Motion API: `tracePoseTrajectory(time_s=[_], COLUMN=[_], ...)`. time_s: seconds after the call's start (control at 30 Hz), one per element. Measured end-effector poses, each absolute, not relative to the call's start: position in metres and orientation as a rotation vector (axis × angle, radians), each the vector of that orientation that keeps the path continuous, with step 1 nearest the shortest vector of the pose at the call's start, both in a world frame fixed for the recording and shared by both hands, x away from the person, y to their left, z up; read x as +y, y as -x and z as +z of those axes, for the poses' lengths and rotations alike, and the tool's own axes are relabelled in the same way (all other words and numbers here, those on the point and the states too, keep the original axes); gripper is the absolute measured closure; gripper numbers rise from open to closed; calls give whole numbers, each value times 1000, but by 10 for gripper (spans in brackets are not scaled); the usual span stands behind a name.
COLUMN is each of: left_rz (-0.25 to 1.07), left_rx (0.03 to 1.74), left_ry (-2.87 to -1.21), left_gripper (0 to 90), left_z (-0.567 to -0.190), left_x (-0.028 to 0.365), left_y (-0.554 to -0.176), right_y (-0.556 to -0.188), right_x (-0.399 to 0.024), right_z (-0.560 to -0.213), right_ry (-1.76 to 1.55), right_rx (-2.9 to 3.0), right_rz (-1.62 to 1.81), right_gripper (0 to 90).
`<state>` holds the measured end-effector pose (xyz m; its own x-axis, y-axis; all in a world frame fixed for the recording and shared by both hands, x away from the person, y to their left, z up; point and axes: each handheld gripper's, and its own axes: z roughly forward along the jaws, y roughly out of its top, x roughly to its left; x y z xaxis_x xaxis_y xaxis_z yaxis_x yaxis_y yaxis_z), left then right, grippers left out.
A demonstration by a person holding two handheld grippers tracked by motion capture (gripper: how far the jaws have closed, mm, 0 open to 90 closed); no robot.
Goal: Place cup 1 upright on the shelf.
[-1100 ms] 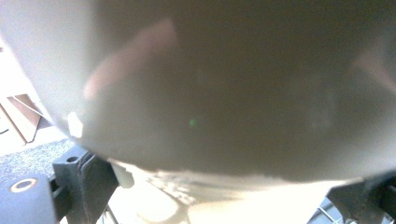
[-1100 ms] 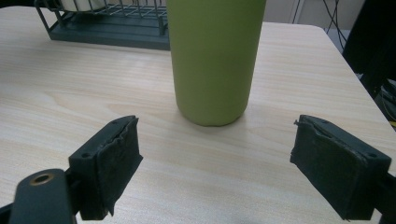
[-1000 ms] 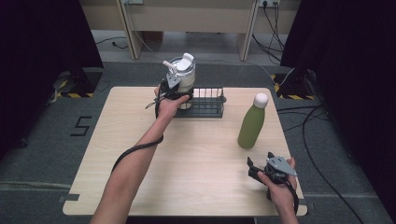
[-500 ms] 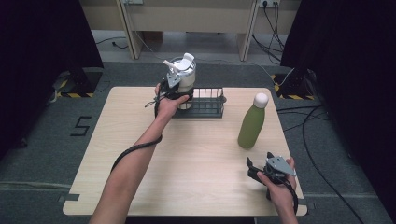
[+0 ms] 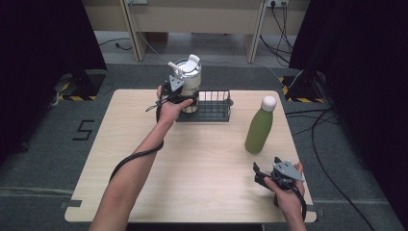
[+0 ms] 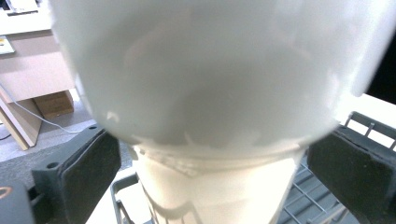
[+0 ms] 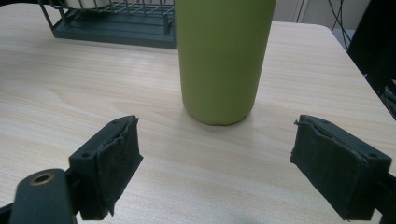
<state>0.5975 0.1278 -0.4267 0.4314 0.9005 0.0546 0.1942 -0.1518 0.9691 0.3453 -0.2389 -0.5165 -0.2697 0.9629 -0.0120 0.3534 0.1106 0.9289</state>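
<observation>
White tumbler [image 5: 188, 77] in left gripper [image 5: 175, 94]

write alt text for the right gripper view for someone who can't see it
A matte olive-green metal bottle stands upright on the pale wooden table, just beyond the open right tongs, whose two black padded fingers rise from the bottom with nothing between them. A dark wire basket sits at the far left.

A green bottle [image 5: 260, 126] with a white cap stands upright on the pale wooden surface [image 5: 202, 173], well apart from the dark wire basket [image 5: 214, 107] at the far edge. Grey floor [image 5: 48, 139] all around, black cables [image 5: 317, 130] trailing at the right, a floor marking [image 5: 84, 130] at the left.
</observation>
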Motion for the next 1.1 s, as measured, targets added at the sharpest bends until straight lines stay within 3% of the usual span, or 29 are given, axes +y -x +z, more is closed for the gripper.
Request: tracePoseTrajectory(time_s=[1.1], left_rz=[804], left_rx=[945], left_ry=[-1673], left_gripper=[0], left_z=[-422], left_x=[153], left_y=[-546], right_y=[-343], right_x=[-245], right_z=[-511], right_ry=[-1308], right_rx=[1674], right_rz=[1170], right_gripper=[149])
